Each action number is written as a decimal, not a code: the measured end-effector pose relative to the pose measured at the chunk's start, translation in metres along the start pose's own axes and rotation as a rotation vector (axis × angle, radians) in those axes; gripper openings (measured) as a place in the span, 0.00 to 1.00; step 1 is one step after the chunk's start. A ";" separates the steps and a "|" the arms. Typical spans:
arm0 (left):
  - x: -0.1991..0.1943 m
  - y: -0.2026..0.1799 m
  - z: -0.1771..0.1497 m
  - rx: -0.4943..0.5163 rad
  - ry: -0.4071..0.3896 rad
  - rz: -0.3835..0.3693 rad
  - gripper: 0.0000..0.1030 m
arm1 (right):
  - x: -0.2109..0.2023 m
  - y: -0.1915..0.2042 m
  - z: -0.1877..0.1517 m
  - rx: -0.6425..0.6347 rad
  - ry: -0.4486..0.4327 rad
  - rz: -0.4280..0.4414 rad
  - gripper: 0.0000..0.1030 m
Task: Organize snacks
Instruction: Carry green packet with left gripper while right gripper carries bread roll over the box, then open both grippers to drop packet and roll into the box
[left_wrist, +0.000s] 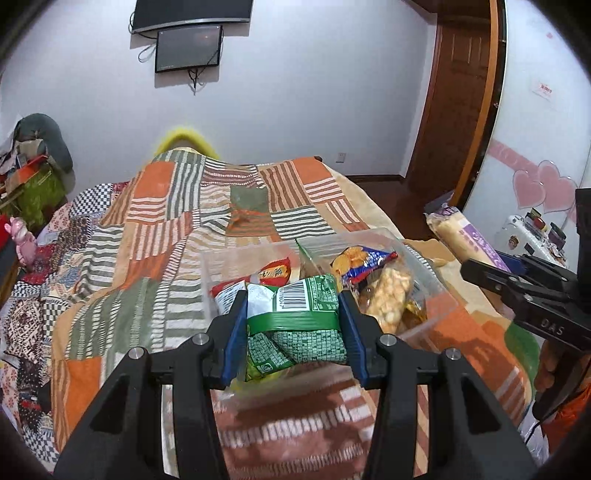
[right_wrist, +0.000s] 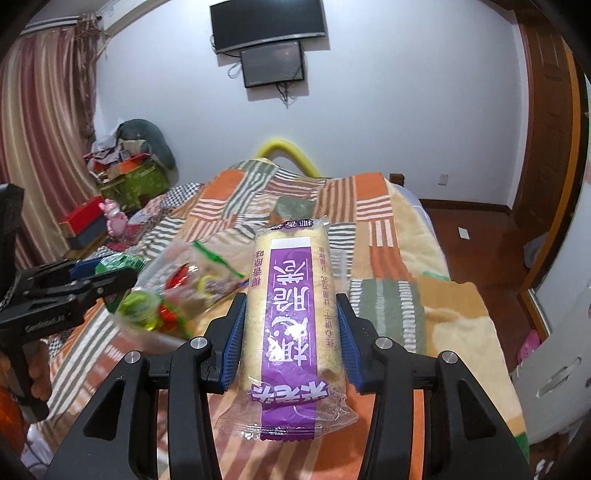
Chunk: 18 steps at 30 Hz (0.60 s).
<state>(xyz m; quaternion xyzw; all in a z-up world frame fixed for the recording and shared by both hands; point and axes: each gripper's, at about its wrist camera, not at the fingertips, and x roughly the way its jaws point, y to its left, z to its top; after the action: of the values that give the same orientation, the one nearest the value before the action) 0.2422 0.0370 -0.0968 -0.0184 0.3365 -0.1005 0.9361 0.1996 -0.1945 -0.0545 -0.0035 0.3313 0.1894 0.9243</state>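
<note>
My left gripper (left_wrist: 292, 308) is shut on a green snack packet (left_wrist: 295, 325) with a barcode, held above the bed just in front of a clear plastic box (left_wrist: 424, 291). In the box lie a red packet (left_wrist: 275, 273), a blue-and-orange cracker bag (left_wrist: 364, 260) and a bag of pale puffs (left_wrist: 391, 295). My right gripper (right_wrist: 290, 308) is shut on a long cream rice-roll packet (right_wrist: 290, 295) with a purple label, which also shows at the right of the left wrist view (left_wrist: 461, 236). The clear box (right_wrist: 173, 295) appears blurred to its left, beside the left gripper (right_wrist: 107, 278).
A patchwork blanket (left_wrist: 155, 236) in orange, green and white stripes covers the bed. Boxes and a pink toy (right_wrist: 114, 216) crowd the far left side. A white cabinet (right_wrist: 554, 354) stands to the right of the bed, and a wooden door (left_wrist: 458, 92) lies beyond.
</note>
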 end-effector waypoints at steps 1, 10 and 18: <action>0.005 0.000 0.001 -0.004 0.005 0.000 0.46 | 0.005 -0.002 0.001 0.006 0.006 0.000 0.41; 0.049 0.011 0.006 -0.035 0.048 0.050 0.47 | 0.046 -0.005 0.006 0.009 0.076 -0.005 0.41; 0.064 0.017 -0.001 -0.049 0.074 0.057 0.50 | 0.062 -0.007 0.000 0.024 0.133 0.004 0.41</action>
<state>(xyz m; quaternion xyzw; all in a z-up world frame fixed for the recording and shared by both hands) 0.2926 0.0411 -0.1393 -0.0280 0.3738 -0.0662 0.9247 0.2455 -0.1791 -0.0936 -0.0043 0.3942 0.1868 0.8998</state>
